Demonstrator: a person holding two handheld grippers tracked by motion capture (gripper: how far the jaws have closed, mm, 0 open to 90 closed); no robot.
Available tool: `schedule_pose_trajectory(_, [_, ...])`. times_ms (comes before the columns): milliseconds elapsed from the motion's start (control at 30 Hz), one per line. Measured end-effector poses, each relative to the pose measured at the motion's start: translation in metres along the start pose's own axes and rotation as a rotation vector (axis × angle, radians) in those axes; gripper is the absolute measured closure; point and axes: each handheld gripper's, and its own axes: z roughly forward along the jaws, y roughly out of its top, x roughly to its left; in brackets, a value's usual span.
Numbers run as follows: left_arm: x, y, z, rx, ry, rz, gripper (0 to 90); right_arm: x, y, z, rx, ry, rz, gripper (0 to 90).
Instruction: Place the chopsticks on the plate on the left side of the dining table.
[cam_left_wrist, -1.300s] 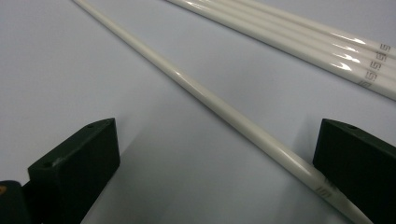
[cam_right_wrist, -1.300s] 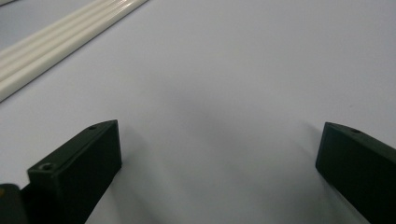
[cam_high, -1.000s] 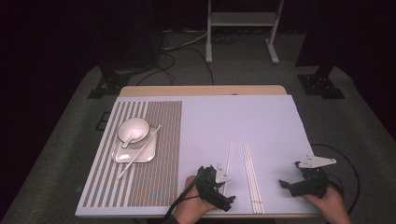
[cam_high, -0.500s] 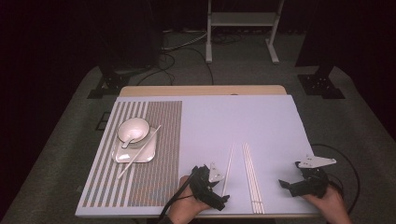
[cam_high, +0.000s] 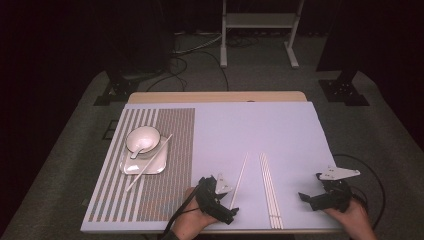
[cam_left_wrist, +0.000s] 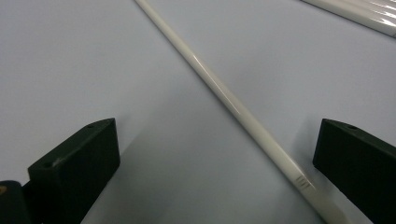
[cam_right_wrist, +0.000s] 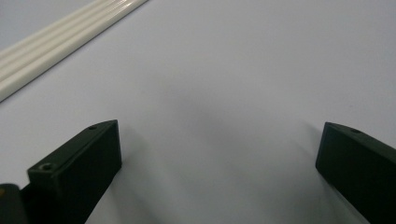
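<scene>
L gripper (cam_high: 224, 199) jaws wide apart, straddling lone chopstick (cam_left_wrist: 224, 95); stick's long axis runs diagonally between them. R gripper (cam_high: 312, 197) open too, farther off.

Bare mat (cam_high: 280, 130) ahead; apparently three bundled chopsticks (cam_high: 269, 187) between loose chopstick (cam_high: 239, 180) and right side.

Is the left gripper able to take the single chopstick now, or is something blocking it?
Probably yes. The left gripper has its jaws wide open, and the single chopstick lies between them on the bare mat, apart from the chopstick bundle. Nothing blocks it.
</scene>
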Motion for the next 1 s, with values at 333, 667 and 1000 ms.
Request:
schedule_pose_trajectory(333, [0.008,-0.005,-0.005,0.003,-0.003,0.005,0.0,0.000,0.000,0.000,0.000,0.000,0.000,0.0])
schedule_pose_trajectory(667, [0.017,-0.011,-0.011,0.003,-0.001,0.004,0.0,0.000,0.000,0.000,0.000,0.000,0.000,0.0])
schedule_pose_trajectory(1000, [0.027,-0.016,-0.015,0.003,0.011,-0.012,0.0,0.000,0.000,0.000,0.000,0.000,0.000,0.0])
